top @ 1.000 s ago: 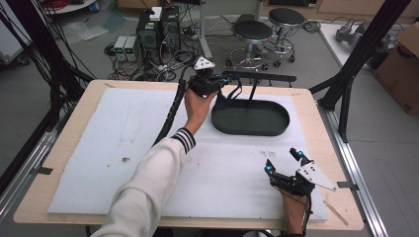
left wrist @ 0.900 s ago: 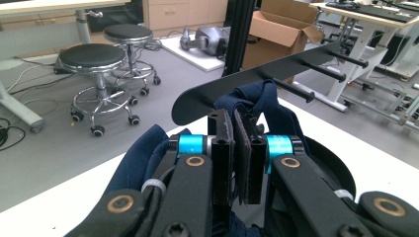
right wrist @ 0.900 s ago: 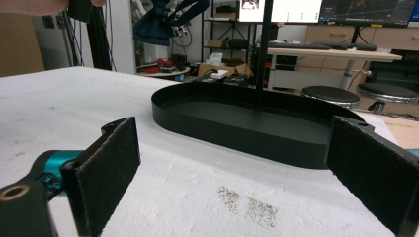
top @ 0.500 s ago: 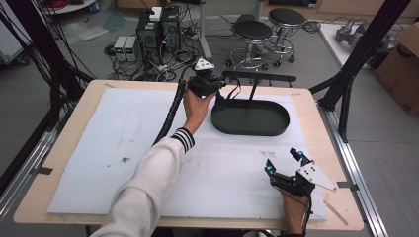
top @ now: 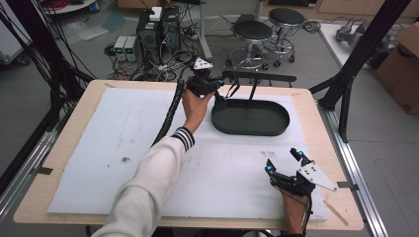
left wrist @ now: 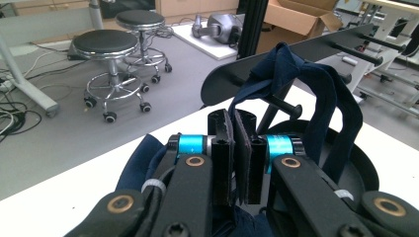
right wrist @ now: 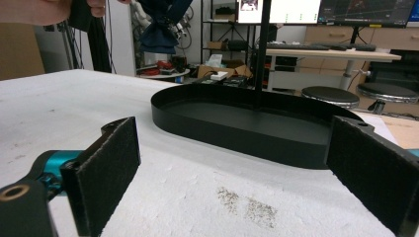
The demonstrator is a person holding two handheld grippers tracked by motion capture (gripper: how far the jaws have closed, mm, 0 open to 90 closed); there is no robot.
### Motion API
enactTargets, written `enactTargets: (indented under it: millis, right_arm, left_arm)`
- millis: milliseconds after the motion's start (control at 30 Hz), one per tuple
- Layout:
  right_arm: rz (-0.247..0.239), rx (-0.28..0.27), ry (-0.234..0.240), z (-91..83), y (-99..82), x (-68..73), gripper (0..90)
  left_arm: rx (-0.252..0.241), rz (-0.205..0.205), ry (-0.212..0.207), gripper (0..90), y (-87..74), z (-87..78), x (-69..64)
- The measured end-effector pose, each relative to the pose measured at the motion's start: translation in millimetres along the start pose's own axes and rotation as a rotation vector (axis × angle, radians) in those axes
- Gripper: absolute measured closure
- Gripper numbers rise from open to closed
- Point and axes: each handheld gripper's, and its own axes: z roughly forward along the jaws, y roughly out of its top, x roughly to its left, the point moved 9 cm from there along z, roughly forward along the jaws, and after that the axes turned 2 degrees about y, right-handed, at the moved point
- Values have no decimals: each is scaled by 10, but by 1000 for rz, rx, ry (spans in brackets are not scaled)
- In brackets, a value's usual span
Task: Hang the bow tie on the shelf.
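Navy cloth [left wrist: 301, 84] hangs looped over a peg of the black rack [top: 257, 77], above the left end of the oval black tray [top: 250, 117], and its lower part is pinched tight between the jaws of the left gripper [top: 213, 85]. Right gripper [top: 285, 160] rests near the table's front edge, well apart from the tray, jaws spread wide with nothing between them

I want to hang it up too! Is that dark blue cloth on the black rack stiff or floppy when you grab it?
Probably floppy: the dark blue cloth droops in soft loops over a peg of the rack. It seems light, since the left gripper, pinched shut on a fold, holds it up. It would likely bunch rather than slide if pushed.
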Motion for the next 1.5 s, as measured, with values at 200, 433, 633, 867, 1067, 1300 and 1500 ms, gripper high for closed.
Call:
enactTargets:
  millis: [200,433,633,867,1067,1300,1500]
  right_arm:
    - [-3,-2,-4,0,2,-9,59]
    - [7,3,0,-3,-3,1,59]
    - [8,0,-1,-3,0,-8,59]
    - [12,-1,0,-3,0,-9,59]
    - [9,0,-1,-4,-1,-10,59]
    - [7,-1,-1,-4,0,-9,59]
    - [7,-1,-1,-4,0,-8,59]
  left_arm:
    - [-27,1,-5,855,30,7,-61]
    - [-55,16,20,854,62,7,-52]
    - [-85,-1,34,855,99,9,-37]
    - [-51,10,30,849,30,54,-46]
    - [-31,21,18,810,-18,74,-77]
    - [-28,27,10,810,-47,63,-83]
    - [-29,24,6,779,-65,39,-74]
